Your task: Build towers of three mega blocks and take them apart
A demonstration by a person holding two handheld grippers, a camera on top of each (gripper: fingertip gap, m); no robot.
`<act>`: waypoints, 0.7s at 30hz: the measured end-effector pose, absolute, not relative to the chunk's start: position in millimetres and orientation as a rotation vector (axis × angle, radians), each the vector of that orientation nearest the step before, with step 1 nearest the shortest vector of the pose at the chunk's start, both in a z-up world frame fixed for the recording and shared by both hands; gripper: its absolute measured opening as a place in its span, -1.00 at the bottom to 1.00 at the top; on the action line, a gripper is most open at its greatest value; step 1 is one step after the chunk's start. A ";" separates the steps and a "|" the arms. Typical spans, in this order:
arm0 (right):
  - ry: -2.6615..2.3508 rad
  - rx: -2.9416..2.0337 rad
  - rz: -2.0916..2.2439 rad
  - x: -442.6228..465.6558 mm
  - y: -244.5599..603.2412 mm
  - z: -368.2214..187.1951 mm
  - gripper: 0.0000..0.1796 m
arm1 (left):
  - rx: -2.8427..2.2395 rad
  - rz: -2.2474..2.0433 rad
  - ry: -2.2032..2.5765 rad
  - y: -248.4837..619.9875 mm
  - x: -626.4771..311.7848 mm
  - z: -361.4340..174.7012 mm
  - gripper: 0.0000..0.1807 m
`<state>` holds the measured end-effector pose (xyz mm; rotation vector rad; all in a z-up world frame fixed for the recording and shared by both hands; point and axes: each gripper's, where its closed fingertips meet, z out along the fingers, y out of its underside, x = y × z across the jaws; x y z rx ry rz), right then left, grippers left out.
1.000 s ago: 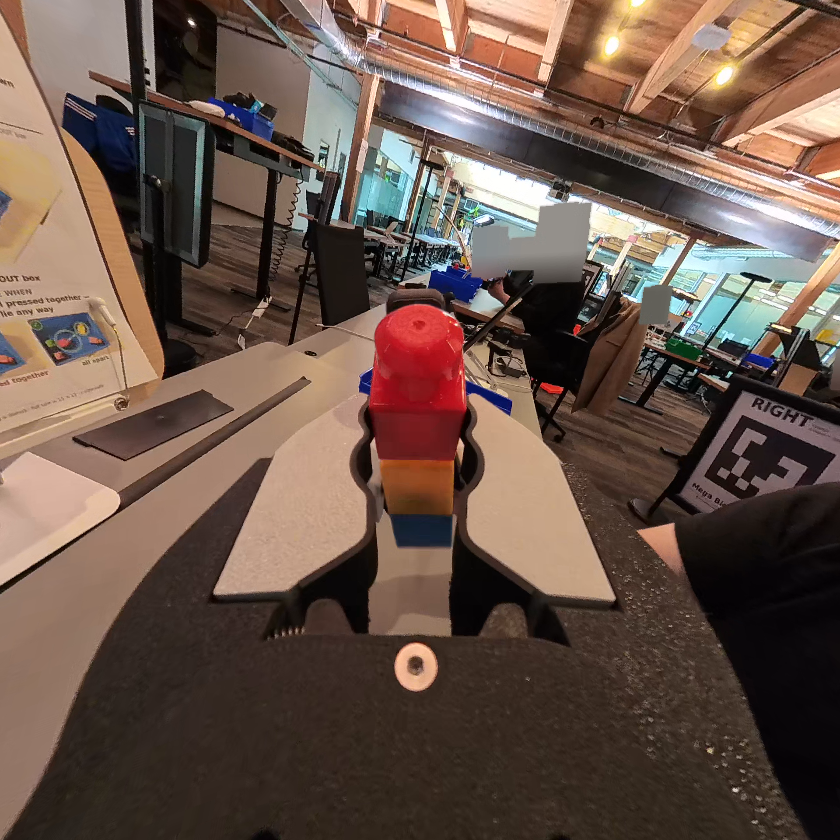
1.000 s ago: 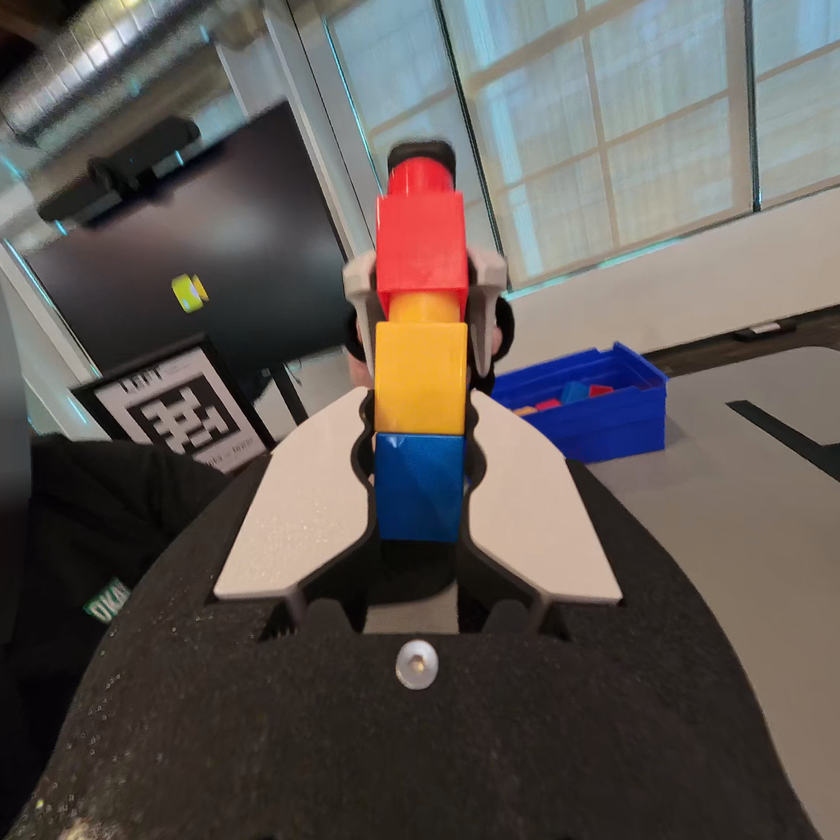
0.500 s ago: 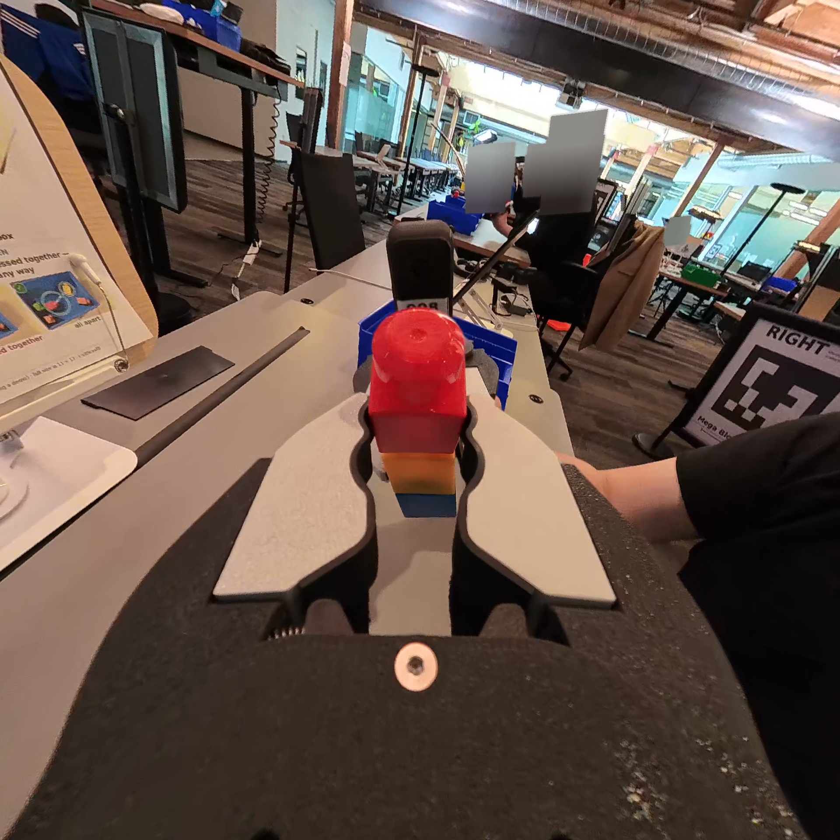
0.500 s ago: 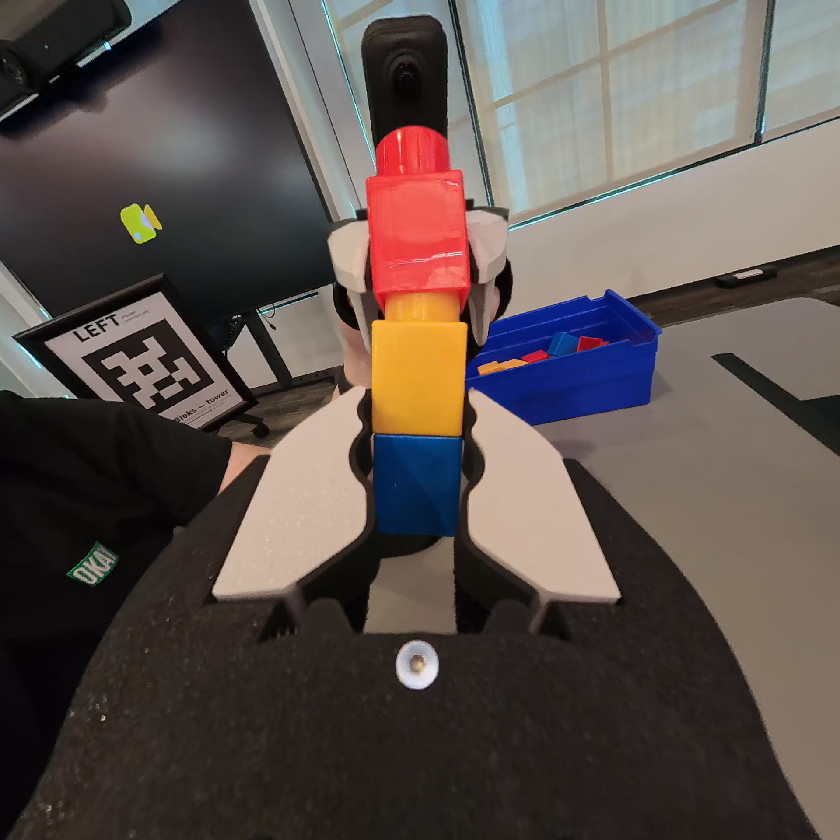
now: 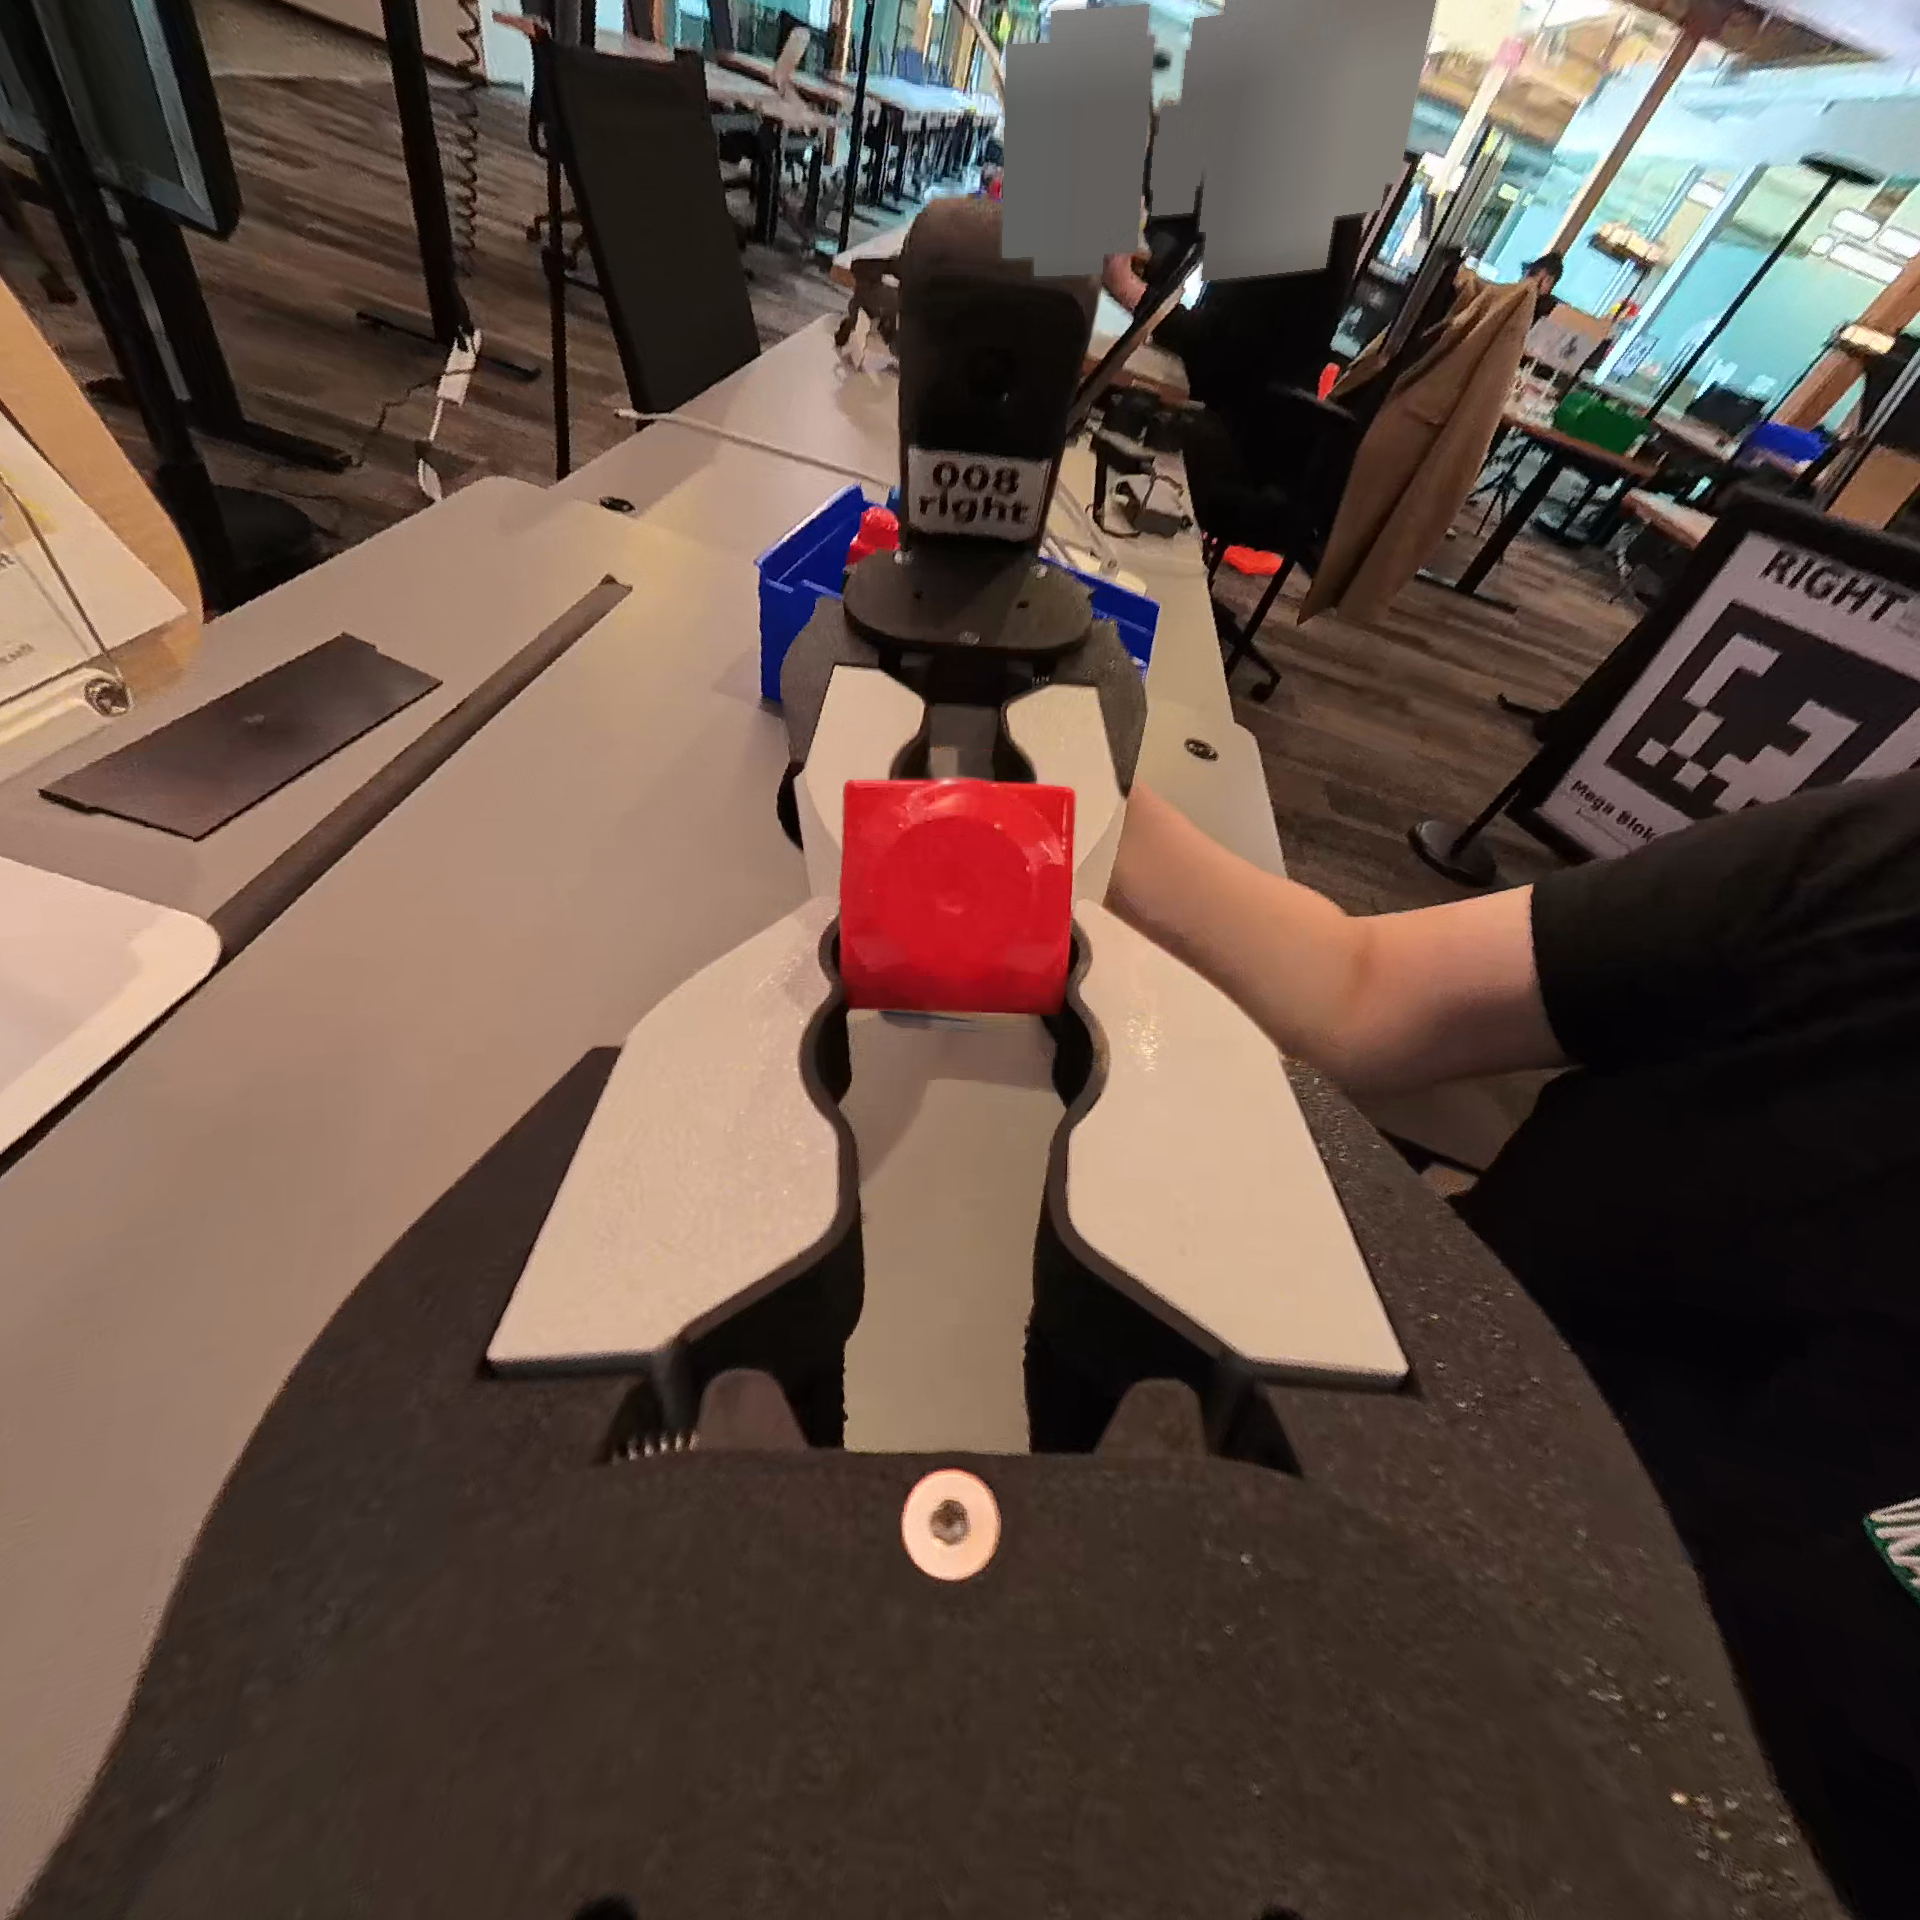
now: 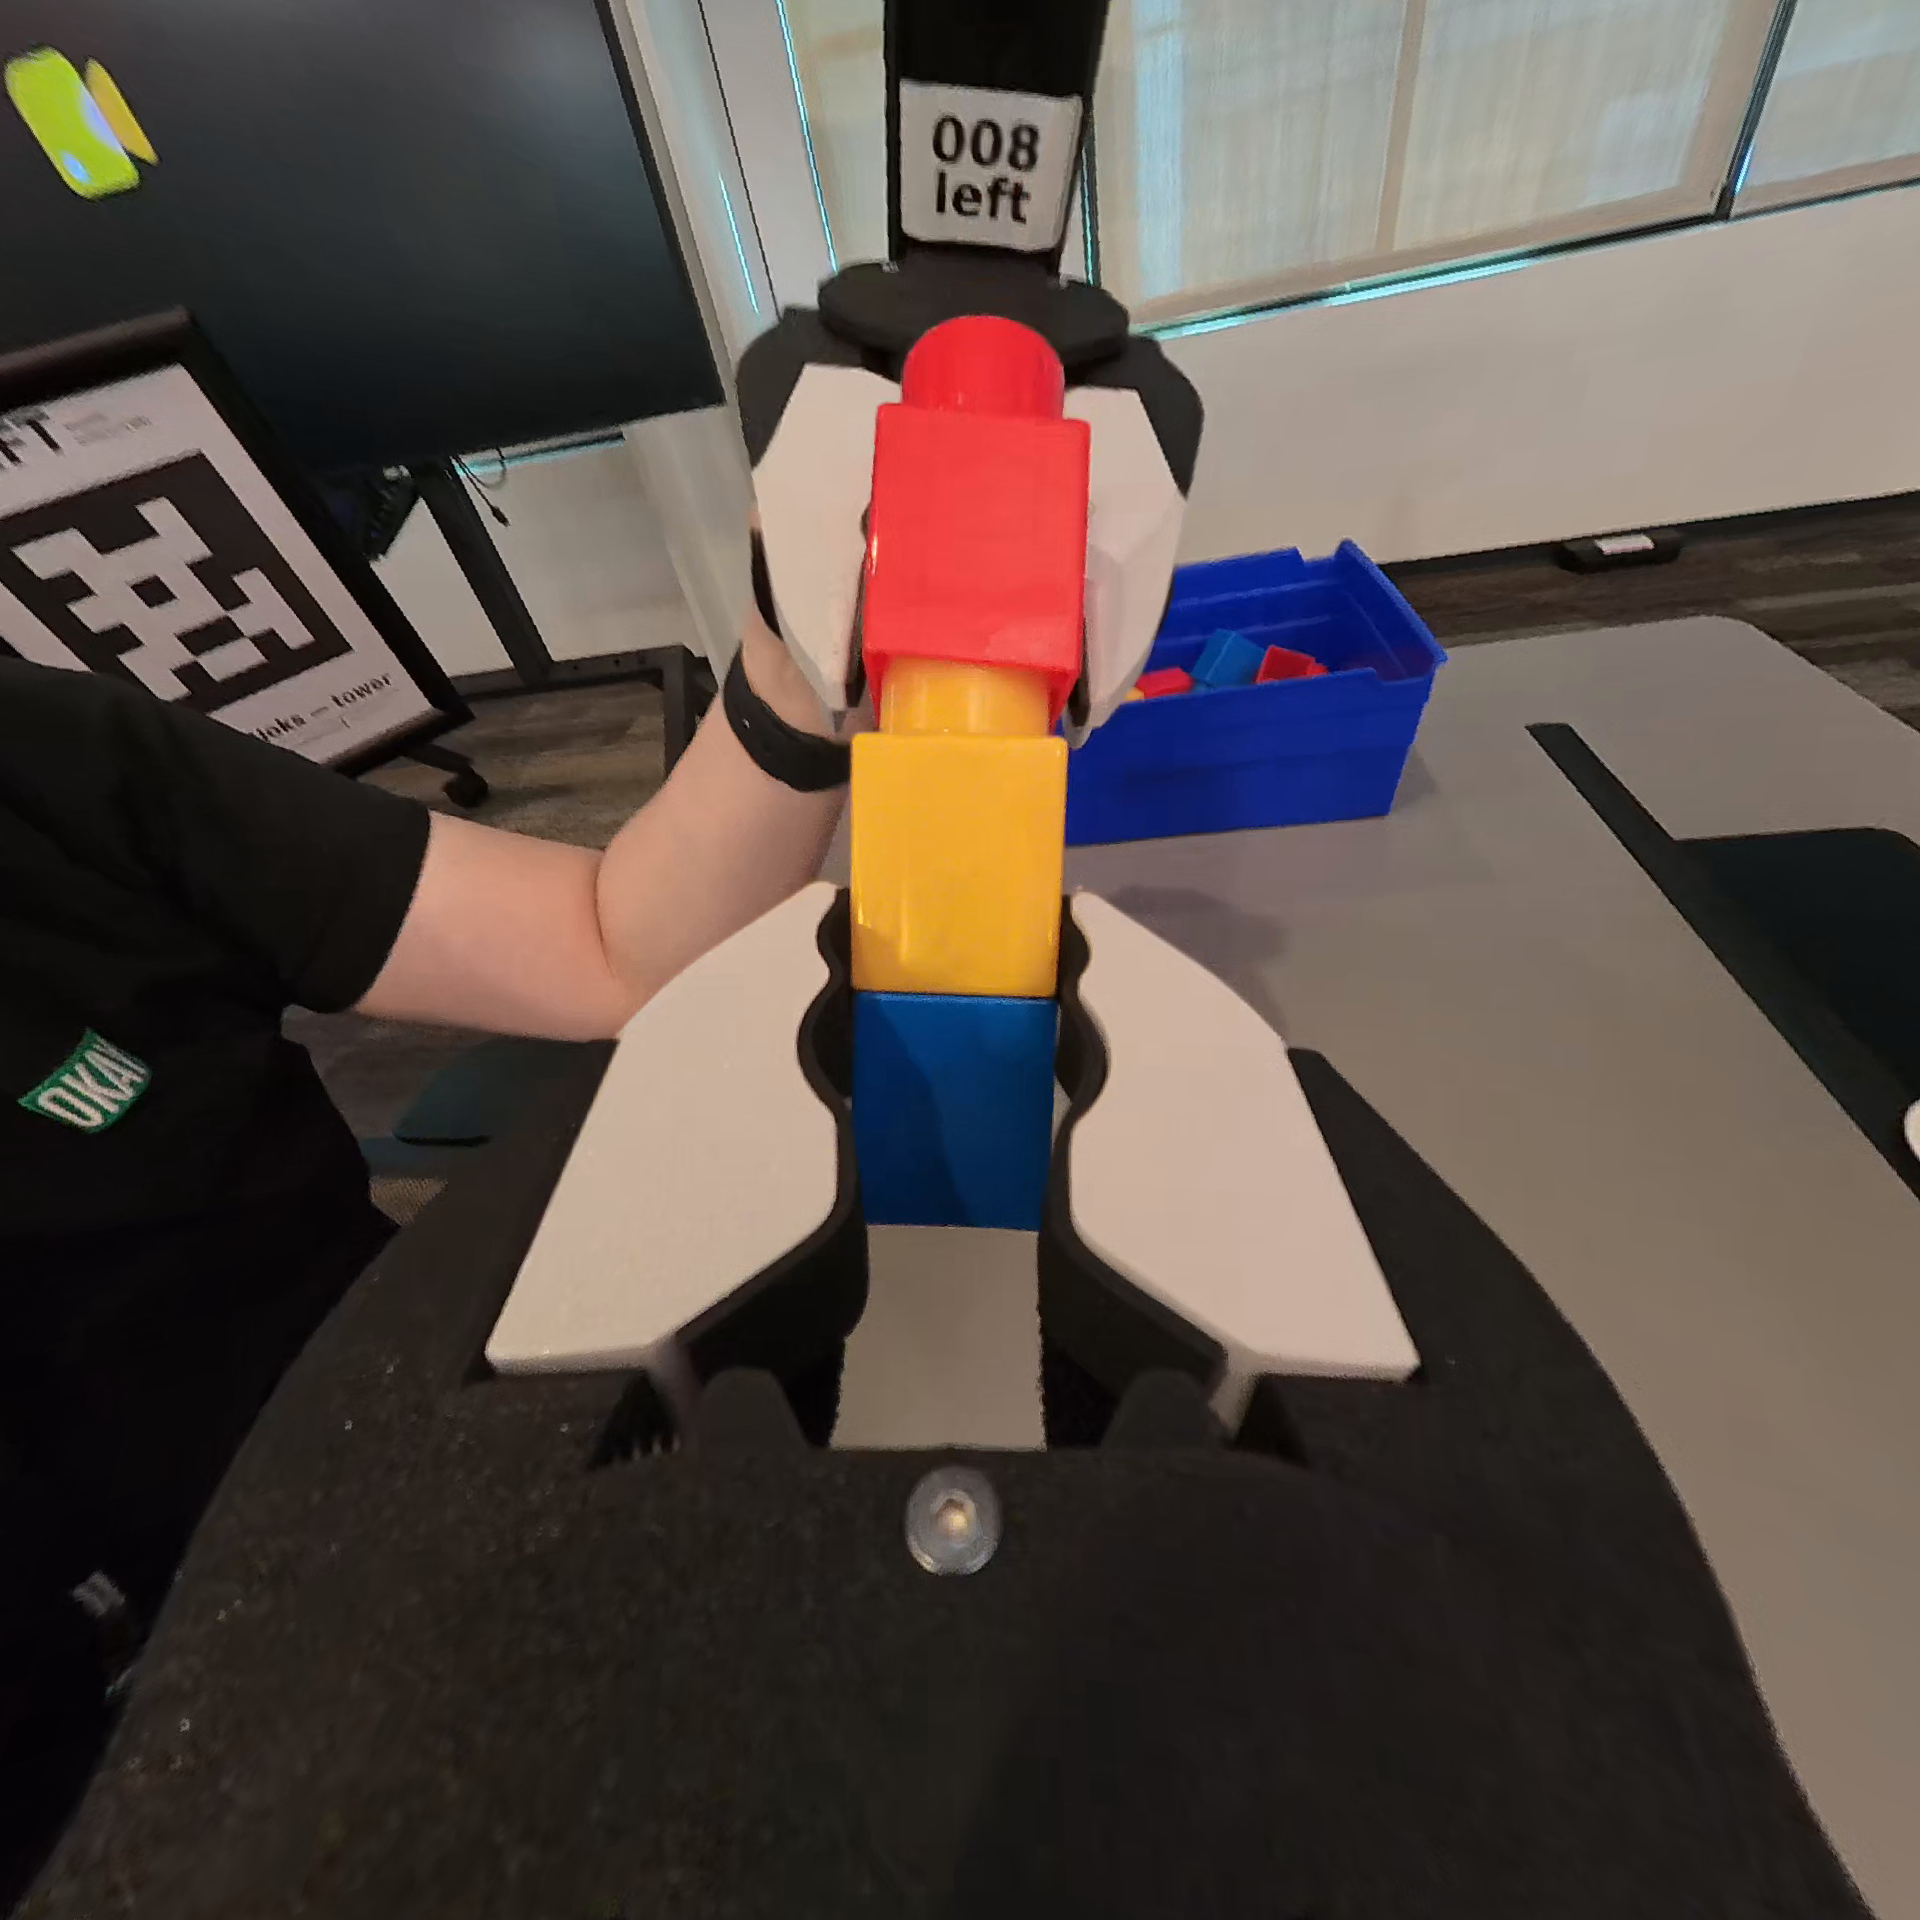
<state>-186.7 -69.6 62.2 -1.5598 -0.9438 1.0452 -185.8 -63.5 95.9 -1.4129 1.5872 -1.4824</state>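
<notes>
In the left wrist view, the left gripper [image 5: 956, 971] has its flat, pale grey fingers [image 5: 717, 1122], edged in black with wavy inner contours, closed narrowly on the red block [image 5: 954, 899], a glossy plastic cube seen end-on with its round stud facing the camera. Directly beyond the red block, the right gripper [image 5: 961, 748] points back toward the camera, its grey fingertips pressed around the far end of the tower, which the red block hides. Behind that gripper a blue plastic bin [image 5: 805, 603] sits on the smooth grey tabletop [image 5: 520, 883], and a thin black rectangular mat [image 5: 244, 732] lies on the tabletop well left of the red block. In the right wrist view, the tower runs away from the camera as three square, shiny blocks: the blue block [image 6: 954, 1112] nearest, the yellow block [image 6: 956, 862] pressed onto it, and the red block [image 6: 977, 540] farthest, its rounded stud on top. A strip of the yellow stud shows between yellow and red. The right gripper [image 6: 954, 1039] clamps the blue block between its fingers; the left gripper [image 6: 977, 582] holds the red block from the far side. The blue bin [image 6: 1268, 748], holding loose blocks, stands on the tabletop just right of the tower.
</notes>
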 end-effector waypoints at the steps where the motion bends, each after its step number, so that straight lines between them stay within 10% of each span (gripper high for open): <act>1: -0.956 -1.580 1.029 -186.0 -70.1 59.6 -0.60 | -1.419 -1.462 1.603 -64.1 -185.8 93.2 -0.60; 21: -0.880 -1.510 1.043 -188.1 -65.6 75.7 -0.60 | -1.243 -1.588 1.328 -57.8 -173.9 130.6 -0.59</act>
